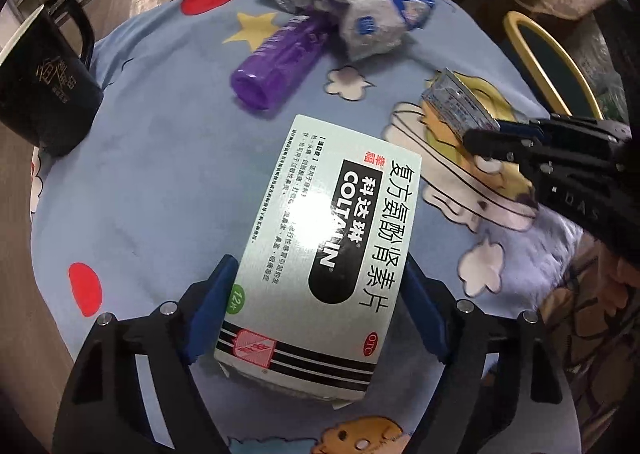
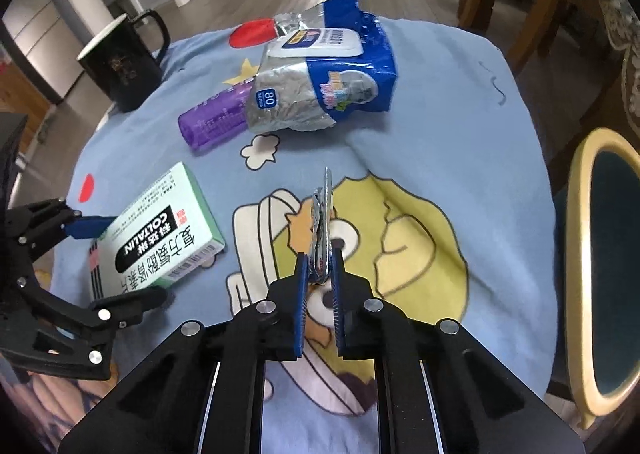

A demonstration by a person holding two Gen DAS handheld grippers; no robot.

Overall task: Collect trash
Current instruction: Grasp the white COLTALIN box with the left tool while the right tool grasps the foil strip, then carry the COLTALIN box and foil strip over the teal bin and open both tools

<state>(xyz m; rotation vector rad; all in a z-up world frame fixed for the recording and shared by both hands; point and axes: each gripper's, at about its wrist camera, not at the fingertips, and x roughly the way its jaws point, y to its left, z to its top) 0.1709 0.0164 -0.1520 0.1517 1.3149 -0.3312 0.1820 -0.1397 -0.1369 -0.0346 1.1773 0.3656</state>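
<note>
Blue-padded fingers of the left gripper [image 1: 316, 294] stand on either side of the medicine box [image 1: 320, 246], the nearest thing in the left wrist view; both pads lie against its long edges, so the jaws are closed wide on the carton, which rests flat on the cartoon cloth [image 1: 160, 174] covering the table. Taking that box as the landmark and going left to right: to its far left a black mug [image 1: 44, 82] stands upright near the cloth's edge, well apart from the box. Beyond the box's far end a purple plastic bottle [image 1: 276, 62] lies on its side, its open mouth turned toward the box. Just past the bottle, and resting over its far end, sits a crumpled blue-and-silver wipes packet [image 1: 352, 2]. To the right of the box, on the yellow cartoon figure printed on the cloth, the right gripper [image 2: 320, 266] pinches a flattened silver foil blister strip [image 2: 324, 214]; its jaws are nearly together, pressed on the strip's near end, and the strip stands on edge between them, pointing away from the camera. Whether the strip's lower edge touches the cloth cannot be told. Farther right of the box, beyond the cloth's edge, a chair [image 2: 600, 254] with a yellow frame and dark seat stands beside the table, well apart from the trash.
</note>
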